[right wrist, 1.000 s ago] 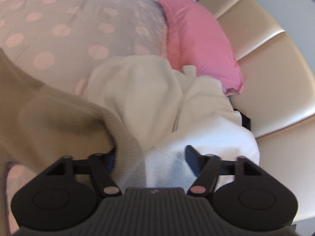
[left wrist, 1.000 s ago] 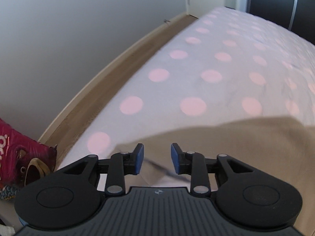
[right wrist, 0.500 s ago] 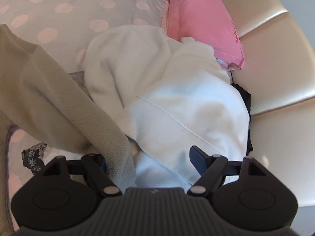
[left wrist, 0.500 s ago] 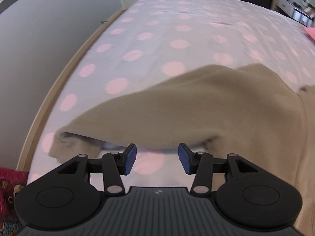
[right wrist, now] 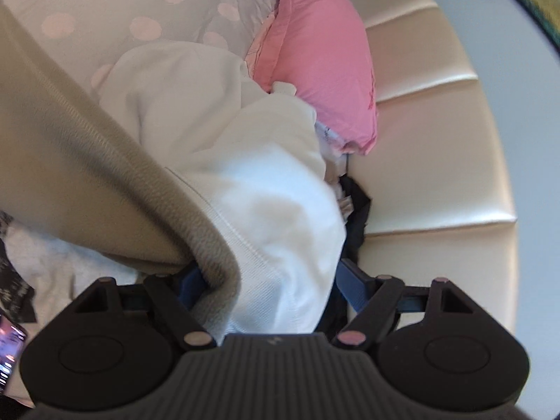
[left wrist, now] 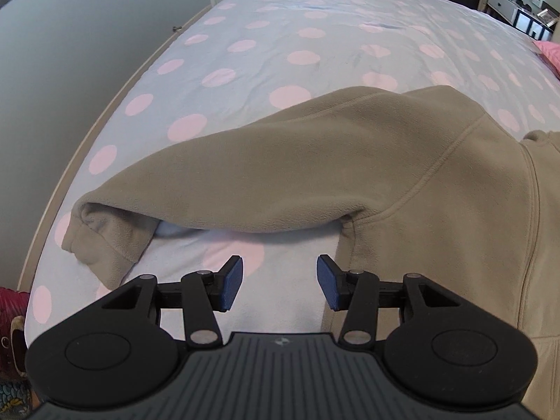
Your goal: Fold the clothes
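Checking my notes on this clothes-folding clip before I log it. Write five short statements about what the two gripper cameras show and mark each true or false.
1. The left gripper has its jaws open with no cloth between them. True.
2. The tan fleece is folded into a neat square. False: it lies spread on the spotted bedcover, one sleeve stretched out.
3. A pink pillow lies against the cream headboard. True.
4. The right gripper is empty. False: fleece hem and white garment sit between its open jaws.
5. The bedcover is striped. False: pink dots.
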Demonstrator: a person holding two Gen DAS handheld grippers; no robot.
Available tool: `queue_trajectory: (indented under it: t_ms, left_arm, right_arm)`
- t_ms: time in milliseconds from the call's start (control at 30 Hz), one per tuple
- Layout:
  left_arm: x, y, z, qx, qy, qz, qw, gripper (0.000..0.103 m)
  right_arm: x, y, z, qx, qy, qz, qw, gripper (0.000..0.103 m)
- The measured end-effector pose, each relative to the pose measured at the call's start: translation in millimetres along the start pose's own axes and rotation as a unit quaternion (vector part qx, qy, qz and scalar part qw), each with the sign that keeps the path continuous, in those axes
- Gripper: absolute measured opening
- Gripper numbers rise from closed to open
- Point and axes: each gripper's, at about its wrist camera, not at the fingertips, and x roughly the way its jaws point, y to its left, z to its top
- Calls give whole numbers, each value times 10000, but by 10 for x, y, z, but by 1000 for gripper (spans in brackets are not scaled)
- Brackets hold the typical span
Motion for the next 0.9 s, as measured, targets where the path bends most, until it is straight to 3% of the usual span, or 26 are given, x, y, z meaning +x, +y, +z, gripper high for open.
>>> queue_trajectory:
  t_ms: [200,467,633,667,733,900]
  left_arm:
    - [-35,75,35,-83,-28,69,9999,45]
    - [60,69,87,-228,-29,-27,9997,45]
    - [124,-21,97,-161,-8,-84,9998,45]
    - [132,-32,98,-160,-10,-98,9998,45]
    - [143,-52,92,-163,-14,-125,9998,45]
    - [189,-74,77,-144,42,-97,9998,45]
  right_arm:
    - [79,173,26,-888,95,-517,9947,80]
    - [51,-28,25,-1115,380,-743,9902,80]
    - [109,-30,7,-1402,295,-1638,9760,79]
    - [144,-23,-6,-1449,305,-1867,9712,67]
    - [185,-27,-43,-1446,282,-2197,9644,57]
    - [-15,-220,-257,-479,-192,-1737,9834,57]
